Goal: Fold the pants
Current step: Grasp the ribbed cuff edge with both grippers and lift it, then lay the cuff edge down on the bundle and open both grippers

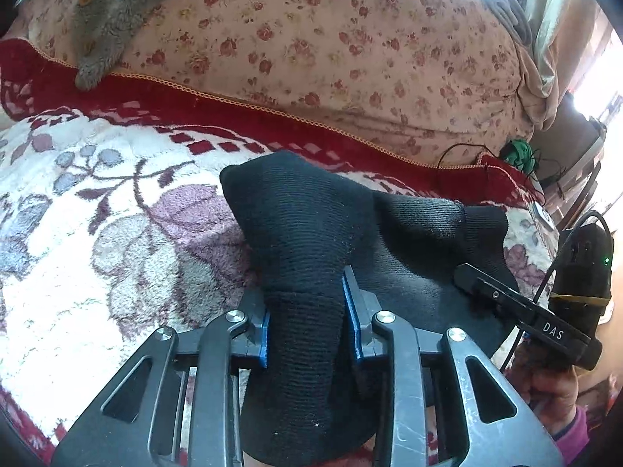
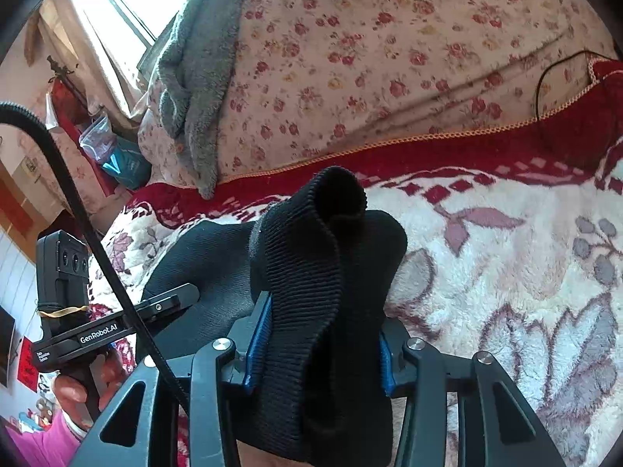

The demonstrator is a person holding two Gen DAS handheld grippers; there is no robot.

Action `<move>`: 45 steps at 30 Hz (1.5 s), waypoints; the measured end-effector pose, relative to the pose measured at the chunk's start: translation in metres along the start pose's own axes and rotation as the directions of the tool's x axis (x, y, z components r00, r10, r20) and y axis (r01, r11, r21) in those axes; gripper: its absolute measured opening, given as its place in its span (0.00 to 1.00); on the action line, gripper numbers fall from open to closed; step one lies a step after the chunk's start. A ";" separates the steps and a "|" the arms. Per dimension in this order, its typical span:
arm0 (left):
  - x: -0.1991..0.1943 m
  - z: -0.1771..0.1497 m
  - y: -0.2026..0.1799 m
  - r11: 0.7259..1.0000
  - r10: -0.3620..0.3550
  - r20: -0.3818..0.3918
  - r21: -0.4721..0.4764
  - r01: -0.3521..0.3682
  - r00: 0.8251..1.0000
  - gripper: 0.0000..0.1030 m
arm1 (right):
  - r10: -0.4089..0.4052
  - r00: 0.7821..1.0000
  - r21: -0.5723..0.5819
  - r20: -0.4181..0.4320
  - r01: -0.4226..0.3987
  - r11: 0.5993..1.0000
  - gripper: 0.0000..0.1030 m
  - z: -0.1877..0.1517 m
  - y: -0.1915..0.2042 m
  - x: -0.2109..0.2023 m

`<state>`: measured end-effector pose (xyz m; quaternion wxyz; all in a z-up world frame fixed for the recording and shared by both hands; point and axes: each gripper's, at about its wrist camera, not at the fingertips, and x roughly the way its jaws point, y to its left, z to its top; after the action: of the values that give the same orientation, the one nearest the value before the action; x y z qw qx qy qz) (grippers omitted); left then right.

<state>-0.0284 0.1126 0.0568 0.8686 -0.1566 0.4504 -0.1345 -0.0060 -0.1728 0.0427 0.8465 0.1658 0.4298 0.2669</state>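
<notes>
Black knit pants (image 1: 420,233) lie on a fleece blanket, with a bunched ribbed end lifted in each gripper. In the left wrist view my left gripper (image 1: 309,327) is shut on a thick roll of the black fabric, its blue pads (image 1: 351,311) pressing both sides. The right wrist view shows my right gripper (image 2: 321,350) shut on a ribbed fold of the pants (image 2: 311,272), which stands up above the jaws. Each gripper appears from the side in the other's view, held by a hand: the right one (image 1: 525,311) and the left one (image 2: 117,323).
The pants rest on a white fleece blanket (image 1: 97,233) with purple leaves and a red border. Behind it rises a rose-print quilt (image 1: 331,39) with a grey fleece garment (image 1: 117,11) on it. A thin black cable (image 1: 467,151) trails at the blanket's far corner.
</notes>
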 end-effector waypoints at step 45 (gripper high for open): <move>-0.148 -0.001 0.191 0.946 0.213 0.156 -0.282 -0.163 0.965 0.27 | 0.200 0.967 -0.162 -0.157 -0.225 0.961 0.42 0.018 0.211 0.137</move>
<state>-0.0943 0.3423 0.0902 0.8865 -0.2400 0.3948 0.0260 0.0110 0.0770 0.0729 0.7922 0.1154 0.4417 0.4049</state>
